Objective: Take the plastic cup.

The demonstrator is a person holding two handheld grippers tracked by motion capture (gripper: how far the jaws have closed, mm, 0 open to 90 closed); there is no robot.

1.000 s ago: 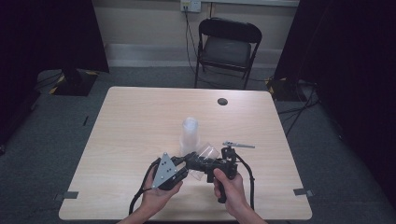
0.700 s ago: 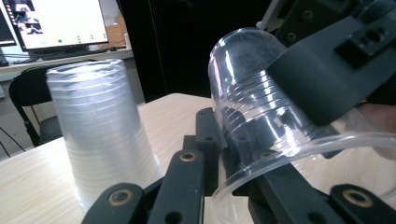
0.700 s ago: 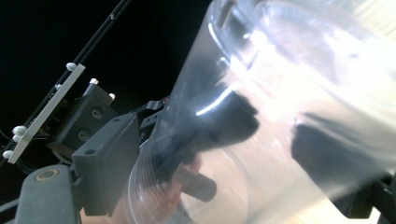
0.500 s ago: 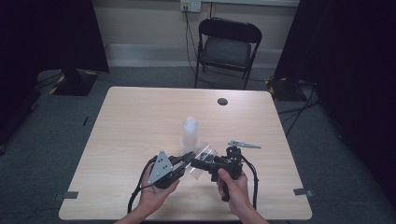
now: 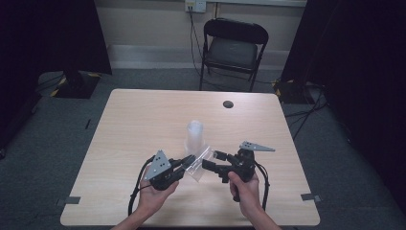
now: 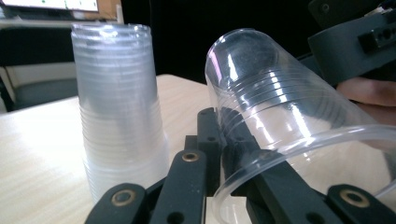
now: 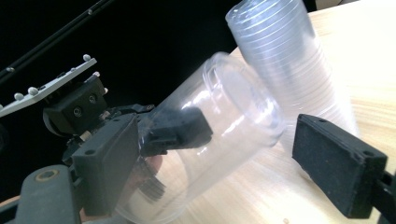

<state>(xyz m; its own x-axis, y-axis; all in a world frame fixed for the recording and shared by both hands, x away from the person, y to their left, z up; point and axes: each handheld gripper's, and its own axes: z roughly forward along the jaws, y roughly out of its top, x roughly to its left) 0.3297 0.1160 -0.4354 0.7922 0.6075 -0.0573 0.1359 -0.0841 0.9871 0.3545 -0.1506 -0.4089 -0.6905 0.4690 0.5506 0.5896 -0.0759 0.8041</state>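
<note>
A single clear plastic cup (image 5: 198, 163) lies tilted between my two grippers, just above the table. My left gripper (image 5: 189, 160) is shut on its rim, one jaw inside the cup (image 6: 280, 107) and one outside. My right gripper (image 5: 211, 160) faces it from the right; its jaws have just been opening and now stand wide. The cup's (image 7: 219, 116) base end lies between the pads (image 7: 341, 163), which do not press on it. An upside-down stack of clear cups (image 5: 195, 134) stands on the table just behind, at the left (image 6: 119, 107) in the left gripper view.
The light wooden table (image 5: 143, 110) has a small dark round spot (image 5: 228, 104) near its far edge. A black folding chair (image 5: 233, 45) stands beyond the table. Dark curtains hang on both sides.
The right gripper's jaws have spread apart off the single cup, which stays in the left gripper. Both hands have barely shifted.
</note>
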